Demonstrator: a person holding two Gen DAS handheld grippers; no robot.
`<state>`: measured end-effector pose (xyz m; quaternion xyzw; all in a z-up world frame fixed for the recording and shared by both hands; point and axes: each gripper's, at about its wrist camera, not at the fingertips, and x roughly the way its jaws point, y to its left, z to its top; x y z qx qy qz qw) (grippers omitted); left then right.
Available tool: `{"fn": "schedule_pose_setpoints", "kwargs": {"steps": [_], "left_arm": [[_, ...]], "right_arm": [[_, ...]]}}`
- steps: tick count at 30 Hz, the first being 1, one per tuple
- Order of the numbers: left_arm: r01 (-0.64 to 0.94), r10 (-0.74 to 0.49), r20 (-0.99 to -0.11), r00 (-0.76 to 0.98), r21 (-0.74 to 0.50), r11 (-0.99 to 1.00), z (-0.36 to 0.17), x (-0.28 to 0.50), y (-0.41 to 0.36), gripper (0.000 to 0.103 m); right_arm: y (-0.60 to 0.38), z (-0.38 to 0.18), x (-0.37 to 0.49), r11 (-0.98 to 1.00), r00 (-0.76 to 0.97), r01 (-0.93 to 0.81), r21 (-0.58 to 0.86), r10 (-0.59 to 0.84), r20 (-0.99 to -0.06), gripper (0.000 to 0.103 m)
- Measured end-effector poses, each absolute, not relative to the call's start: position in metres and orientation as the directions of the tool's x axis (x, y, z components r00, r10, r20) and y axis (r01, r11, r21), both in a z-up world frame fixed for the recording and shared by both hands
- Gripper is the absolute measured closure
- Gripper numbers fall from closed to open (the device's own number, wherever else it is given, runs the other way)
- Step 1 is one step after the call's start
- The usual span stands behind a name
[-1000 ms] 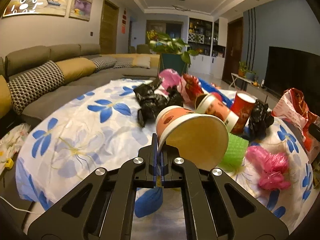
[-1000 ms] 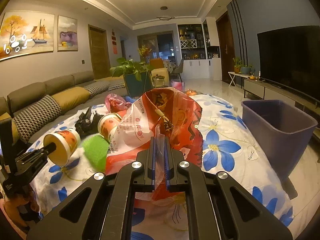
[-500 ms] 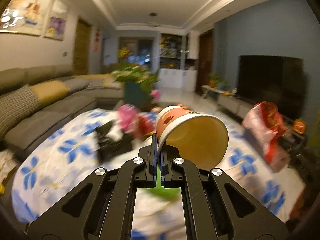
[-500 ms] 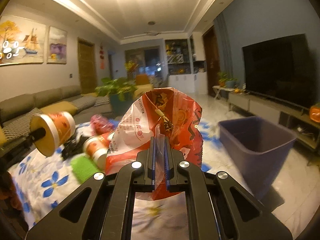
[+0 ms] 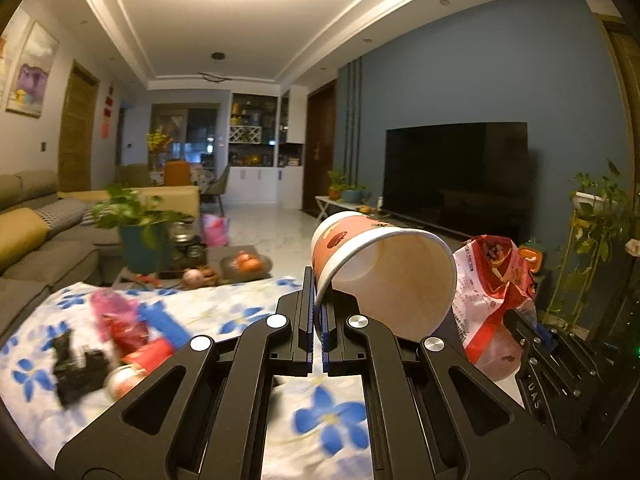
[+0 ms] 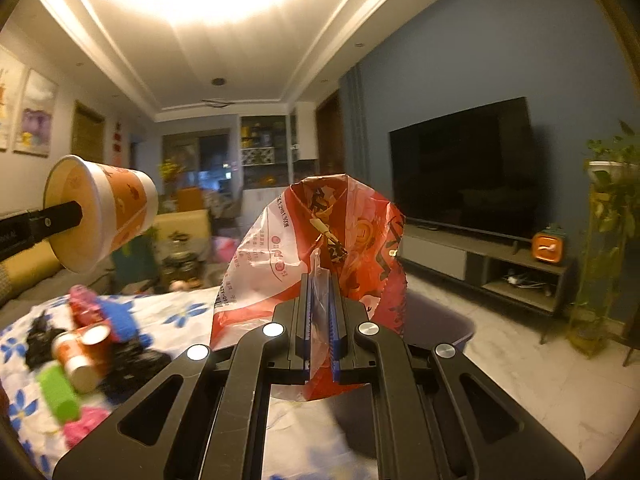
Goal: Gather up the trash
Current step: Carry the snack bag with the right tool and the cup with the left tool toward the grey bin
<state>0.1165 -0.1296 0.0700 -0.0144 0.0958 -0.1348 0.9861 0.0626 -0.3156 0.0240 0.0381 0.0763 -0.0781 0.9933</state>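
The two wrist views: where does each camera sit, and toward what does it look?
Left wrist: on the left gripper, facing the black television; its jaws pinch the rim of an orange paper cup.
Right wrist: on the right gripper, facing the same wall; its jaws grip a red and white plastic bag above a grey bin.
Shared: cup, bag, television, flowered tablecloth.

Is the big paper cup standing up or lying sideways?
Sideways. The paper cup is tipped over in the air, its rim pinched by the left tongs; it looks empty inside.
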Motion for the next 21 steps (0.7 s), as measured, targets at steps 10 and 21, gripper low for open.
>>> {"fn": "schedule_pose_setpoints", "kwargs": {"steps": [10,21], "left_arm": [[0.307,-0.307,-0.262,0.915,-0.044,0.951,0.031,0.179,-0.207,0.101],[0.334,-0.34,-0.301,0.891,-0.074,0.94,0.007,0.213,-0.244,0.101]], "right_arm": [[-0.361,0.013,0.102,0.971,0.961,0.226,0.073,-0.21,-0.18,0.095],[-0.378,-0.003,0.138,0.967,0.949,0.245,0.076,-0.223,-0.222,0.095]]}}
